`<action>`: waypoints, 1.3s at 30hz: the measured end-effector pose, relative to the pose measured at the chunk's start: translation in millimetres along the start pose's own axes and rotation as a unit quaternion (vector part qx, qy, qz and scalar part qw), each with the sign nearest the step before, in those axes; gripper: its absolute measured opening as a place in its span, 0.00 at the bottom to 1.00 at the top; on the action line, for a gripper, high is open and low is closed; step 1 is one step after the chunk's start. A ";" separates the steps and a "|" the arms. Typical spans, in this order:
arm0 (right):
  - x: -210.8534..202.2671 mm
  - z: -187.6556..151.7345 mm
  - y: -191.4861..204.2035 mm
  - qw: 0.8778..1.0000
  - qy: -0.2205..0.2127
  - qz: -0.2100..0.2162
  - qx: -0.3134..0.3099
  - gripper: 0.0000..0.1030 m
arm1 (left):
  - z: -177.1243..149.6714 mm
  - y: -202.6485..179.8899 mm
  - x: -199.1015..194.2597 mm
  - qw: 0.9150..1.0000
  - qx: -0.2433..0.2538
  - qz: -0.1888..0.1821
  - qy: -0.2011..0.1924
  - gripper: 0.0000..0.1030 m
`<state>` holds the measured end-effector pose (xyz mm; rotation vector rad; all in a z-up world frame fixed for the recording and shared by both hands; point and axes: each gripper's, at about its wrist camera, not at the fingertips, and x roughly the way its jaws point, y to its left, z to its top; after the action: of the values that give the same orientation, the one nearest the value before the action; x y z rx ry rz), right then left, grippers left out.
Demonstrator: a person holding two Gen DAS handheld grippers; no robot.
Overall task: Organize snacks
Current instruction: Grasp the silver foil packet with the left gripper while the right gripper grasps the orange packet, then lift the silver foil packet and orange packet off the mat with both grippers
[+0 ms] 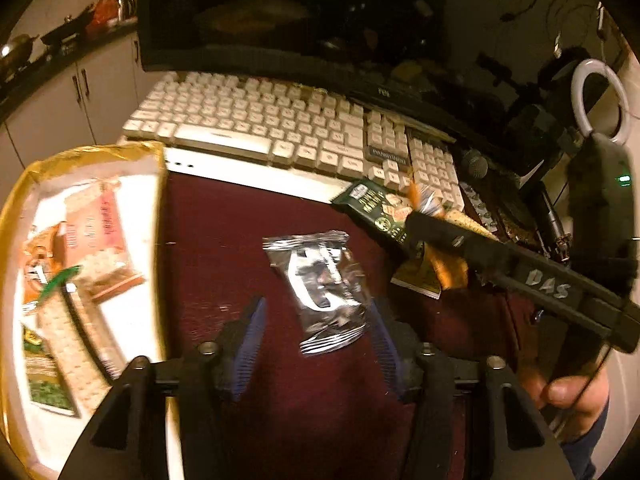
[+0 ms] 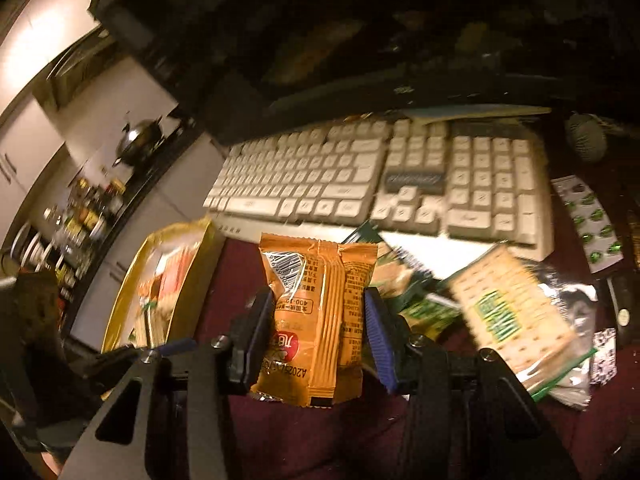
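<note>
A silver foil snack packet (image 1: 322,286) lies on the dark red cloth, its near end between the open jaws of my left gripper (image 1: 318,316). To the left stands a gold-rimmed tray (image 1: 86,156) holding several snack packs (image 1: 94,240). My right gripper (image 2: 318,306) is shut on an orange snack packet (image 2: 320,320) held above the cloth; it also shows at the right of the left wrist view (image 1: 430,236). A cracker pack (image 2: 510,316) and green packets (image 2: 424,304) lie to the right. The tray (image 2: 120,308) shows at left.
A white keyboard (image 1: 280,128) lies behind the cloth, below a dark monitor (image 1: 260,12). A dark green snack packet (image 1: 376,206) lies at the keyboard's front edge. A blister pack of pills (image 2: 588,220) lies at the right. Kitchen counter and cabinets (image 1: 60,92) are at far left.
</note>
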<state>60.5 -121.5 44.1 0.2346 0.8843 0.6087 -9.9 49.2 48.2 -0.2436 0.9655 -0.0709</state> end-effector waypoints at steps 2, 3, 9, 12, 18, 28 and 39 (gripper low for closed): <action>-0.9 1.5 -4.3 1.000 -0.002 0.002 0.009 0.43 | 2.6 -7.0 9.9 1.000 0.000 0.009 0.004 0.65; -1.2 2.1 -6.0 1.000 -0.003 0.004 0.012 0.43 | 4.1 -11.0 15.6 1.000 0.000 0.013 0.007 0.65; -8.0 3.6 -6.4 1.000 -0.019 0.003 0.013 0.43 | 9.3 -22.2 50.9 0.997 0.006 0.070 0.019 0.70; -8.9 3.1 -5.8 1.000 -0.021 0.003 0.011 0.43 | 7.5 -20.5 64.2 0.997 0.009 0.071 0.023 0.70; -6.2 1.3 -5.6 1.000 -0.023 -0.007 0.007 0.43 | 1.6 -26.3 67.0 0.995 0.047 0.088 -0.021 0.61; -5.2 -3.0 0.9 0.996 -0.055 -0.067 -0.034 0.43 | 6.9 -26.2 39.1 0.977 0.049 0.138 -0.155 0.61; -1.1 -5.3 1.6 0.993 -0.062 -0.088 -0.050 0.43 | 8.3 -17.3 21.3 0.961 0.038 0.180 -0.207 0.61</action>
<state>55.1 -121.2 42.3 0.1015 0.7436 0.4669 9.8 30.3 39.7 -0.0043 0.5751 0.2683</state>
